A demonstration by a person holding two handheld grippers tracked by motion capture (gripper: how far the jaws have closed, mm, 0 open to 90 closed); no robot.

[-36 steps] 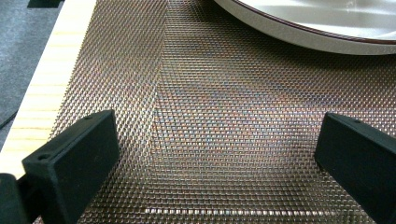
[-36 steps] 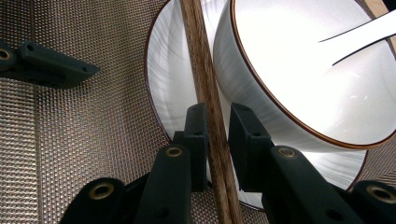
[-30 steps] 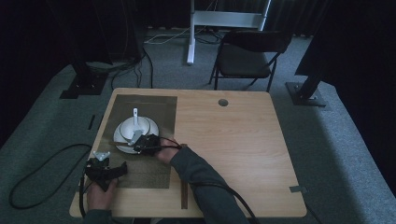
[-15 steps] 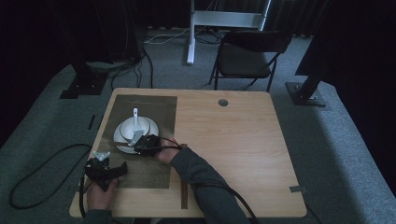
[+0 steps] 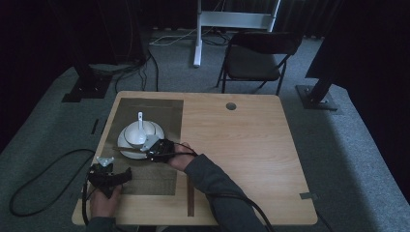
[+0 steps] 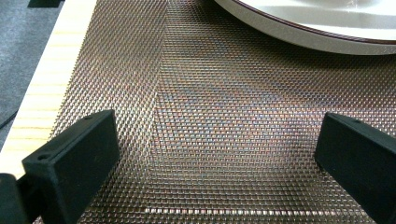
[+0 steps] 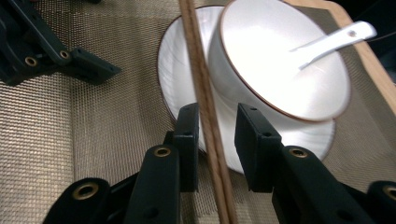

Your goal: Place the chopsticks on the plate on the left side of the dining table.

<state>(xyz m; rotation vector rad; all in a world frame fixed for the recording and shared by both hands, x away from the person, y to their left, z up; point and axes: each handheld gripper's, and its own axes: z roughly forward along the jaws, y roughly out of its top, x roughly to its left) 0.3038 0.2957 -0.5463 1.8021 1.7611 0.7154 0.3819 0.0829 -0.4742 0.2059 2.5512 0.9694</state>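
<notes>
A white bowl [image 5: 137, 134] [image 7: 275, 56] with a white spoon [image 5: 140, 121] [image 7: 331, 39] in it stands on a white plate [image 5: 124, 145] [image 7: 180, 60] on a woven placemat [image 5: 159, 116] [image 6: 210, 93]. A pair of wooden chopsticks [image 7: 198, 70] lies across the plate's rim. It runs between the jaws of my right gripper [image 5: 153, 147] [image 7: 217, 112], which have just been opening and stand a little apart, not pressing it. My left gripper [image 5: 112, 175] [image 6: 215, 135] rests open on the mat with nothing between its jaws, the plate's edge [image 6: 317, 28] ahead of it.
The mat covers the table's left part; bare wood [image 5: 251, 145] lies to the right, with a round hole [image 5: 230, 106] near the far edge. A thin wooden strip [image 5: 190, 193] lies beside the mat's near right corner. A chair [image 5: 256, 58] stands behind the table.
My right gripper has drawn back slightly to the right from the plate and its jaws have parted. The left gripper has stayed where it was.
</notes>
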